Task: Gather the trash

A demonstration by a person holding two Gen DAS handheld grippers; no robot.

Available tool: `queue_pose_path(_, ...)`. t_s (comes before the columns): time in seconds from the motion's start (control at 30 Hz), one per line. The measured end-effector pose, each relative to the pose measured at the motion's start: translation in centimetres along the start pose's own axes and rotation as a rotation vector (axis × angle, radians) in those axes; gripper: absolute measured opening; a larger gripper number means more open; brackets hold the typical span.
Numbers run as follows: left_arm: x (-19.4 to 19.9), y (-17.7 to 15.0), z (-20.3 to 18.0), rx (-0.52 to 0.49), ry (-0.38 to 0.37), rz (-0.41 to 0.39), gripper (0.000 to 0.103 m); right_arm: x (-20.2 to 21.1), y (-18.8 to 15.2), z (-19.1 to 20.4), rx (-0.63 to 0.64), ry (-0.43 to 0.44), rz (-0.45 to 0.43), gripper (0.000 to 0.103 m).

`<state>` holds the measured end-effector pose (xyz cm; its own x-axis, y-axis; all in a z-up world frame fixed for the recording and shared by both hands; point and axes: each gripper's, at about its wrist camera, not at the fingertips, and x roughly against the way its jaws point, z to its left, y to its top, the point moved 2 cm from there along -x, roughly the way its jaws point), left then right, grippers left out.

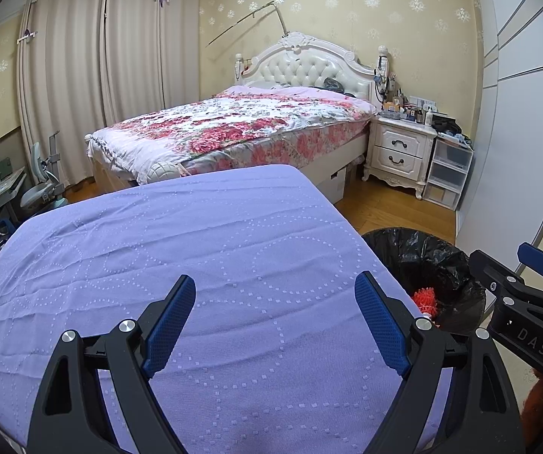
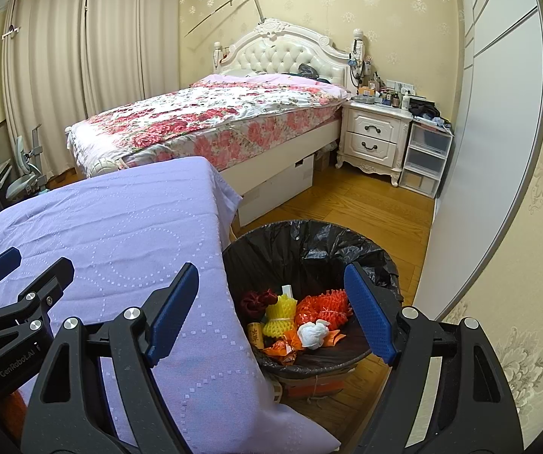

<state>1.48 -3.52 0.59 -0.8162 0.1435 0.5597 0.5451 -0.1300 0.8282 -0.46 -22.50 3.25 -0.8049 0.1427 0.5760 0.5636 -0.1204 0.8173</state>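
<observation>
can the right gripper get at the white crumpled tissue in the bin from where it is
Probably yes. The right gripper is open and hovers above the black-lined trash bin, whose mouth is uncovered. The white crumpled tissue lies on top of the other trash, between the yellow foam net and orange foam net, nothing over it.

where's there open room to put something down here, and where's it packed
The lilac cloth surface is bare from the left gripper to its far edge by the floral bed. The wood floor between bin and nightstand is open. Crowded: the black-lined bin holds trash, and the nightstand top is cluttered.
</observation>
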Motion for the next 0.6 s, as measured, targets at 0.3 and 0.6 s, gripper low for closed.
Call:
queue_pose_path(0.3,0.00,-0.03,0.00,-0.001,-0.001,0.000,0.083,0.09,-0.10,0.10,0.002,0.001,0.002,0.077)
queue_pose_path(0.6,0.25,0.01,0.26,0.006,0.000,-0.007,0.083,0.08,-0.09,0.13,0.002,0.001,0.002,0.077)
